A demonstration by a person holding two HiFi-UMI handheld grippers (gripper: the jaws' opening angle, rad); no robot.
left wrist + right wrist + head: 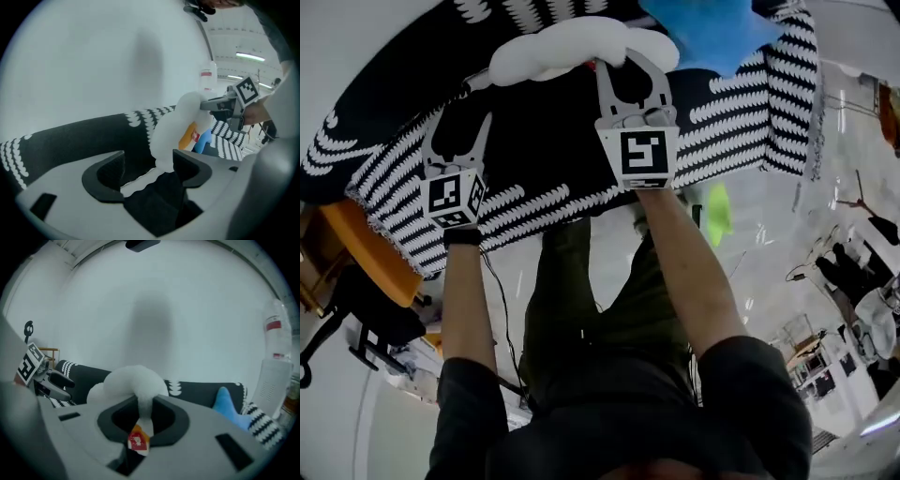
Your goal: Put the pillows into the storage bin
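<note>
Pinched shut with the right gripper on a white pillow, both fingers pressed together on a thin fold of its fabric. Down in the slot behind those fingertips, an orange-and-red tag hanging from the same fold. Just past the fingertips, the puffy bulk of the pillow, swelling up and out to either side of them. Beyond it, a black sofa with white scalloped stripes. Well off to the right of the right gripper's fingers, a blue pillow propped against the sofa back.

Spread wide apart on the left gripper, both fingers, with nothing pressed between the pads. Straight ahead through the gap, only black sofa fabric and a white zigzag edge. Just beyond the right-hand fingertip, one rounded end of the white pillow, very near it; touching or not, impossible to tell from this angle. Farther out past that same fingertip, the right gripper biting the pillow, marker cube turned toward the camera.

Seen from the head view, left fingertips over the sofa seat, short of the pillow's left end. Right fingertips up against the pillow's near edge, toward its right end, with the blue pillow just beyond and to the right of them.
</note>
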